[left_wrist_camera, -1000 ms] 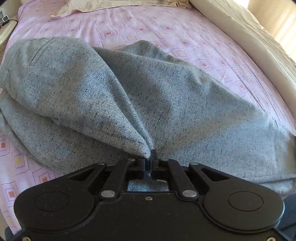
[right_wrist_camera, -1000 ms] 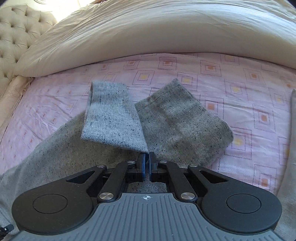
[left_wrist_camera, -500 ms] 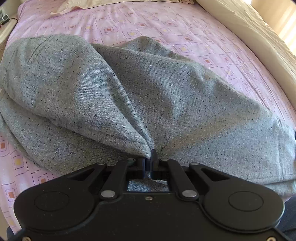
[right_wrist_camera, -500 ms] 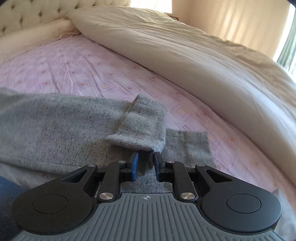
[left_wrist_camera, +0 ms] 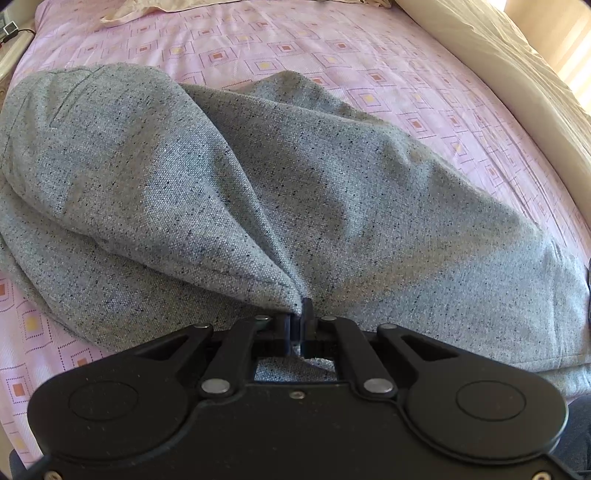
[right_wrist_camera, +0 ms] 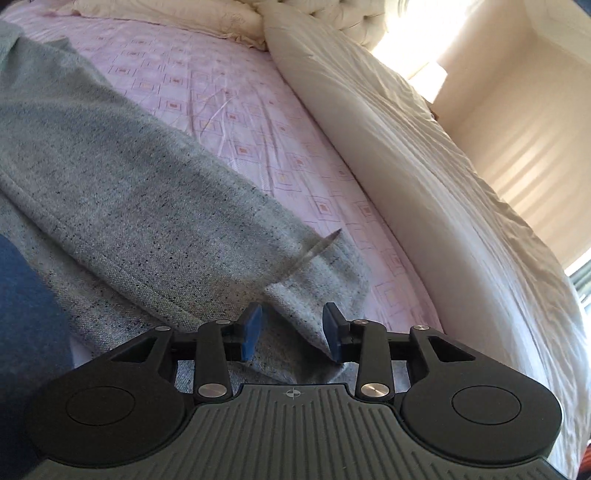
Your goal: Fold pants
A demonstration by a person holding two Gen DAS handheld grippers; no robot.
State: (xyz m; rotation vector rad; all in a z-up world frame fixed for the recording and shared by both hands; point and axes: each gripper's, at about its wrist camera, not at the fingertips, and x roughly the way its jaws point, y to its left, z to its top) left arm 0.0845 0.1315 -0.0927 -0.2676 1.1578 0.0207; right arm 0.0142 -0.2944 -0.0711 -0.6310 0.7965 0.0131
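grey pants [left_wrist_camera: 332, 206] pinched in left gripper [left_wrist_camera: 297, 325] jaws, right gripper [right_wrist_camera: 291, 332] jaws just opening astride cuff

The speckled grey woven pants [left_wrist_camera: 332, 206] lay heaped across the pink sheet with its square pattern [left_wrist_camera: 332, 48], filling the near side. Beyond the pants, bare sheet offered open passage. Past that strip, the bulky cream duvet [right_wrist_camera: 424, 177] walled off the far edge, and cream pillows [right_wrist_camera: 177, 14] closed the sheet's head end.

Home bedroom – bed w/ pink patterned sheet [left_wrist_camera: 332, 44], cream duvet [right_wrist_camera: 424, 166], pillow [right_wrist_camera: 166, 13], sunlit wall
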